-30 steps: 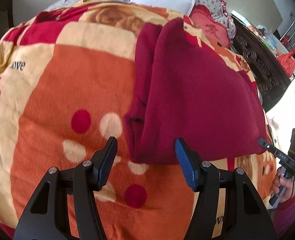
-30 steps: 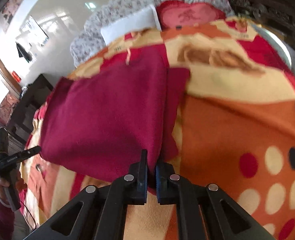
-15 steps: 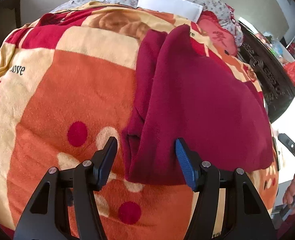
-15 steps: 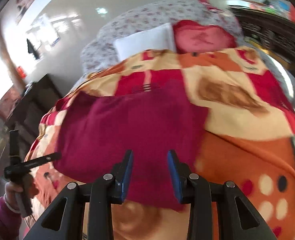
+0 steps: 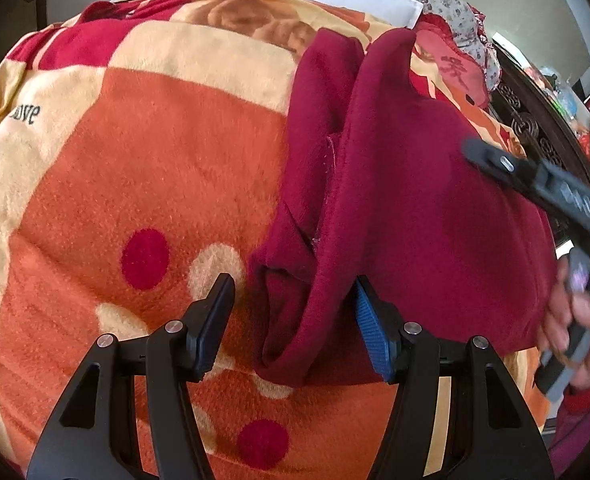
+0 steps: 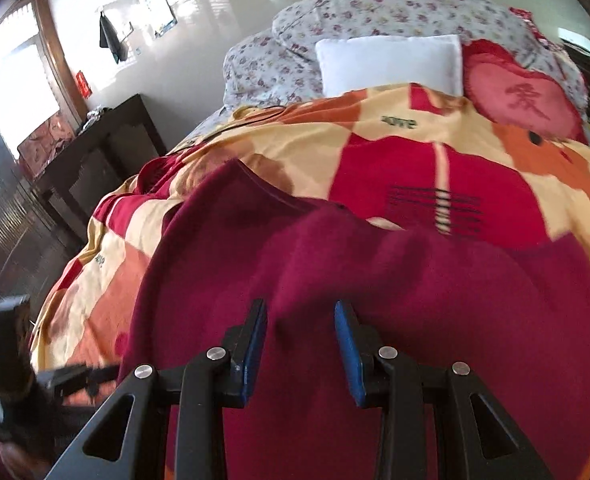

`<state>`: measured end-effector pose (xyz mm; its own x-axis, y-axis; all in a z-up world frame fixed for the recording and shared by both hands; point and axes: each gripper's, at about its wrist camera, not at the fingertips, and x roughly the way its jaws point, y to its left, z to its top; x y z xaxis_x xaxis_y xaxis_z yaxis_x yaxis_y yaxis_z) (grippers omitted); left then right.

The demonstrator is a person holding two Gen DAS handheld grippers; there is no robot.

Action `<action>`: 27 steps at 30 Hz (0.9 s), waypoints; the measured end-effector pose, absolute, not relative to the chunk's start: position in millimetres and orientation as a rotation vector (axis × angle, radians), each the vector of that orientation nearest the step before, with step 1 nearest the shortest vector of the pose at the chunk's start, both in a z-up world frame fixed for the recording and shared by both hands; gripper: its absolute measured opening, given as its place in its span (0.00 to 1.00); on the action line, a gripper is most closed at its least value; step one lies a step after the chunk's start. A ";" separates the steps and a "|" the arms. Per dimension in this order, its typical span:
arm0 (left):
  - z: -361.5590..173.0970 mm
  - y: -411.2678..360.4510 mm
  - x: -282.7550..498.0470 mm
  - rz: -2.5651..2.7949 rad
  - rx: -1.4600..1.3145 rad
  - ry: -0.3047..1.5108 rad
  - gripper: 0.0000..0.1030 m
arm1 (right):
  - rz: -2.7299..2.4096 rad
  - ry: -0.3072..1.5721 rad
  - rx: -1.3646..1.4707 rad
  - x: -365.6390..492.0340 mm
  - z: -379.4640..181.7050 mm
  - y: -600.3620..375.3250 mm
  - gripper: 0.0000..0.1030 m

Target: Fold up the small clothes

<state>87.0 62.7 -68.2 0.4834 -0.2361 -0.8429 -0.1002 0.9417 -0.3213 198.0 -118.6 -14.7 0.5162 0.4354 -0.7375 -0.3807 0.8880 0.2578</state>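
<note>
- Here we are over the bed: a maroon garment [image 5: 435, 208] lies folded on the orange-and-cream blanket [image 5: 155, 168], its long folded edge running from the near end of the bed up toward the pillows.
- Left gripper [image 5: 291, 324] hovers at the garment's near corner, jaws roughly half open, nothing clamped. The rolled edge of cloth sits between them; the blue right pad [image 5: 369, 332] is tight against the fabric (whether it actually touches, I cannot tell), while the left finger [image 5: 215, 320] stands clear over the blanket.
- A narrower strip of the same cloth (a sleeve or tucked layer, hard to say) pokes out from under the fold on the left side.
- Right gripper [image 6: 301, 344] is above the middle of the garment, and its jaws have just been opening; they stand a little apart with nothing pinched, only the flat maroon surface behind the gap.
- In the left wrist view that right gripper [image 5: 535, 184] comes in blurred from the right edge, a hand [image 5: 579, 320] wrapped around its handle.
- At the head of the bed: a white pillow [image 6: 391, 64], a red heart cushion [image 6: 519, 100] just beside it, floral bedding [image 6: 375, 12] behind.
- A dark cabinet [image 6: 107, 148] stands off the bed's left side in the right wrist view.
</note>
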 end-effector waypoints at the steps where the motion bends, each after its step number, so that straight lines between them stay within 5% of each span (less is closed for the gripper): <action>1: -69.0 62.6 87.2 -0.086 -0.352 1.069 0.59 | 0.497 0.916 0.075 204.6 -17.2 -112.9 0.33; 5: -68.9 64.1 88.4 -0.088 -0.364 1.071 0.59 | 0.487 0.940 0.025 231.7 -23.3 -81.6 0.40; 18: -63.1 81.3 74.0 -0.085 -0.422 1.046 0.59 | 0.577 0.955 0.049 241.9 2.0 -30.5 0.40; 21: -66.6 83.8 75.5 -0.090 -0.438 1.048 0.59 | 0.577 1.034 0.053 250.4 -10.4 -12.1 0.60; 27: -71.1 91.1 76.0 -0.095 -0.460 1.042 0.60 | 0.523 1.046 -0.083 252.9 -23.9 17.7 0.74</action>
<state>76.0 91.1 -71.1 0.5095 -0.2900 -0.8101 -0.1392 0.9013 -0.4102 252.9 17.7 -23.9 0.3911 0.3731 -0.8413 -0.4501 0.8749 0.1787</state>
